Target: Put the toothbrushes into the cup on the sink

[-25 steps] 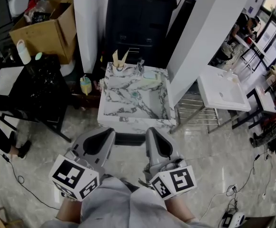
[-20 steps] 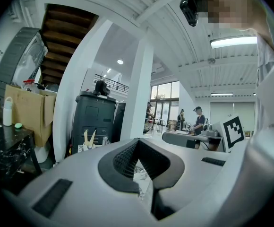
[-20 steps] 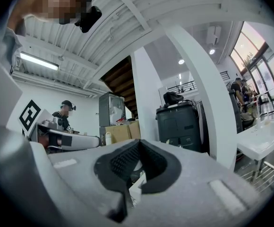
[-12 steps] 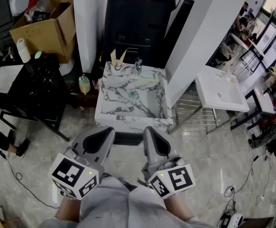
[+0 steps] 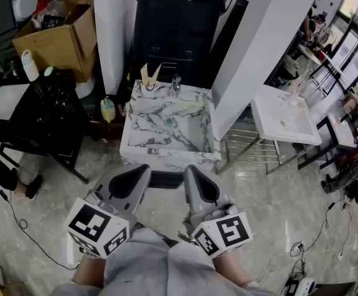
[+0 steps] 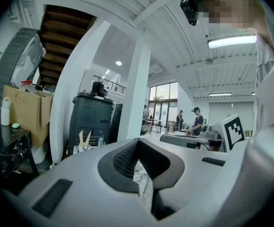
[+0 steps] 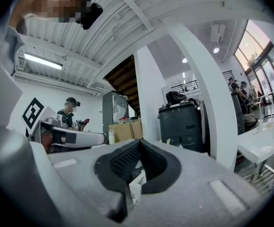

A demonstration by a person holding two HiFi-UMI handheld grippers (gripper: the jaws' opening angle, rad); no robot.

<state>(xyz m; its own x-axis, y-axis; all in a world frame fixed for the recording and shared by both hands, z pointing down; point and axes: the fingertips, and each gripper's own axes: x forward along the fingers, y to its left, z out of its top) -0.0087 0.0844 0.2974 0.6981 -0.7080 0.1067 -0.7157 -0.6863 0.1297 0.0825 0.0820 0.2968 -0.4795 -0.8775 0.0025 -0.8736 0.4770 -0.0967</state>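
A marble sink (image 5: 143,142) stands on the floor ahead of me. At its back left corner a cup (image 5: 148,86) holds two pale upright sticks. A pale toothbrush-like piece (image 5: 189,107) lies along the back rim, right of the tap (image 5: 176,84). My left gripper (image 5: 143,169) and right gripper (image 5: 190,169) hover side by side in front of the sink, short of its front edge, both shut and holding nothing. The cup (image 6: 84,142) shows far off in the left gripper view, above my left gripper (image 6: 137,144). My right gripper (image 7: 138,144) has its jaws together.
A black cabinet (image 5: 178,26) stands behind the sink, with a white pillar (image 5: 256,48) to its right. A white basin (image 5: 285,121) and a metal rack (image 5: 251,148) are at right. A black table (image 5: 40,113), a cardboard box (image 5: 58,39) and a yellow bottle (image 5: 107,110) are at left.
The sink has slid slightly left and up in the head view as the view shifts. Both grippers keep their places and stay shut.
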